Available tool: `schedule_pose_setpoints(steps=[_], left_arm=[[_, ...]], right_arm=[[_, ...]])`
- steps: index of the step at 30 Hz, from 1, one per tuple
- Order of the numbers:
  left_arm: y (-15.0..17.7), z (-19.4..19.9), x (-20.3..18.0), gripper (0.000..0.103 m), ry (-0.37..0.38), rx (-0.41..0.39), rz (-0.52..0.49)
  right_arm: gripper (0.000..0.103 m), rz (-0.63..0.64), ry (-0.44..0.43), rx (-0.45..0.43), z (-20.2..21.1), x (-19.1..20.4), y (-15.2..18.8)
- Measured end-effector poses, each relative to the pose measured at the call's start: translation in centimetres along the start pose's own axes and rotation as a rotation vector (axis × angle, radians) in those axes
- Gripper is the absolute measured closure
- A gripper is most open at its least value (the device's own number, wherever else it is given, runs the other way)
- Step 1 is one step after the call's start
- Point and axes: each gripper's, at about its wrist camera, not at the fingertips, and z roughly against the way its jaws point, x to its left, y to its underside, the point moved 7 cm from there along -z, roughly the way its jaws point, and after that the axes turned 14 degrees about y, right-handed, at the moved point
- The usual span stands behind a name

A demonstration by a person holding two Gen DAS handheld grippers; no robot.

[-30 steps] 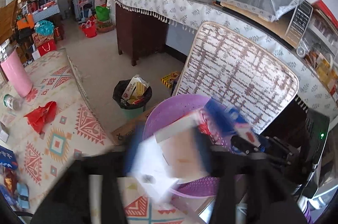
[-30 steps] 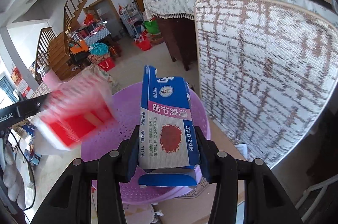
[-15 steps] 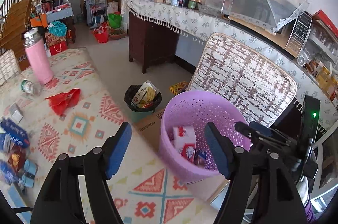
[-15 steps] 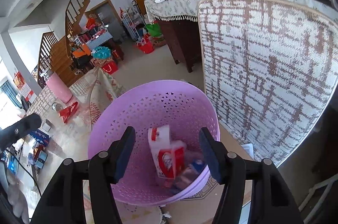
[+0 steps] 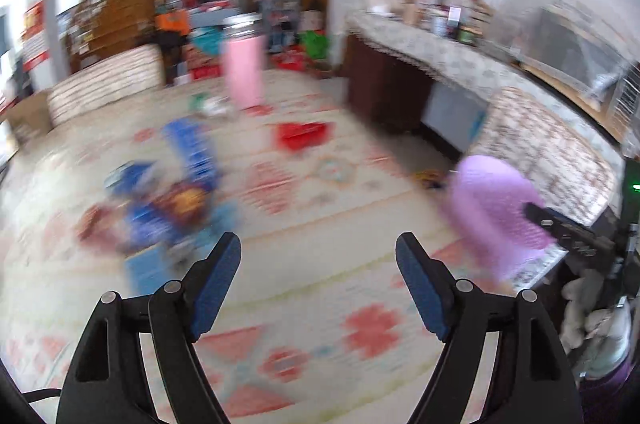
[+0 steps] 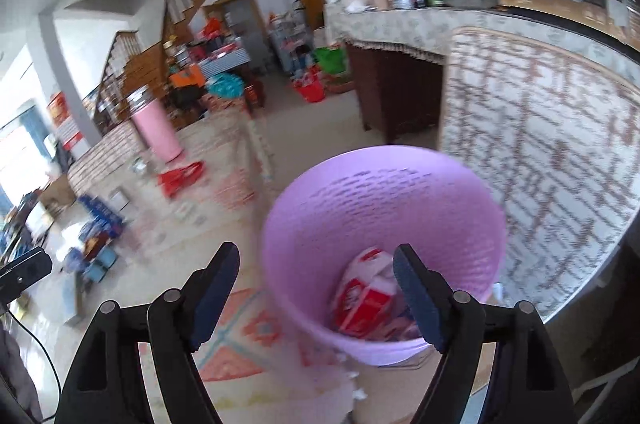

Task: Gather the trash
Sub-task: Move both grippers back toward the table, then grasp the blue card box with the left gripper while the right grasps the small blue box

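A purple perforated basket (image 6: 384, 208) stands at the table's right end, with a red and white carton (image 6: 366, 298) and other trash inside; it shows blurred in the left wrist view (image 5: 494, 212). My right gripper (image 6: 316, 258) is open and empty, just left of the basket's rim. My left gripper (image 5: 318, 250) is open and empty over the patterned cloth. Blue packets and boxes (image 5: 168, 200) lie ahead to its left, a red wrapper (image 5: 302, 136) farther off.
A pink flask (image 5: 244, 64) and a small bottle (image 5: 214, 106) stand at the table's far end. A patterned chair back (image 6: 540, 160) rises right of the basket. A cloth-covered counter (image 5: 432, 52) runs along the right wall. Both views are motion-blurred.
Both grippers let their cartons fall into the basket and stand open. The left gripper has swung left toward the litter on the table. The right gripper has drawn back from the basket.
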Motion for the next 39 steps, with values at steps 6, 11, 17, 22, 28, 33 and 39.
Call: schedule_pose_setpoints(steps=[6, 11, 17, 22, 28, 33, 39], left_arm=[[3.4, 2.9, 10.1, 0.021, -0.171, 0.011, 0.176], [5.3, 0.6, 13.6, 0.020, -0.168, 0.106, 0.239], [5.8, -2.7, 14.5, 0.020, -0.127, 0.157, 0.277], [5.6, -3.6, 14.8, 0.023, -0.133, 0.177, 0.296], [6.0, -2.8, 16.4, 0.045, -0.064, 0.166, 0.359], [6.3, -1.0, 18.5, 0.045, -0.047, 0.116, 0.395], [6.2, 0.2, 19.8, 0.045, -0.042, 0.060, 0.407]], right_arm=[[0.020, 0.075, -0.059, 0.029, 0.6, 5.1, 1.7], [0.020, 0.102, -0.099, 0.049, 1.0, 8.5, 2.8], [0.020, 0.165, -0.116, 0.054, 2.1, 12.2, 3.8], [0.020, 0.209, -0.133, 0.062, 2.2, 14.9, 4.4], [0.020, 0.277, -0.187, 0.085, 1.8, 20.0, 5.4], [0.020, 0.316, -0.255, 0.135, 0.2, 25.1, 6.1], [0.031, 0.324, -0.296, 0.247, -3.9, 31.9, 6.7]])
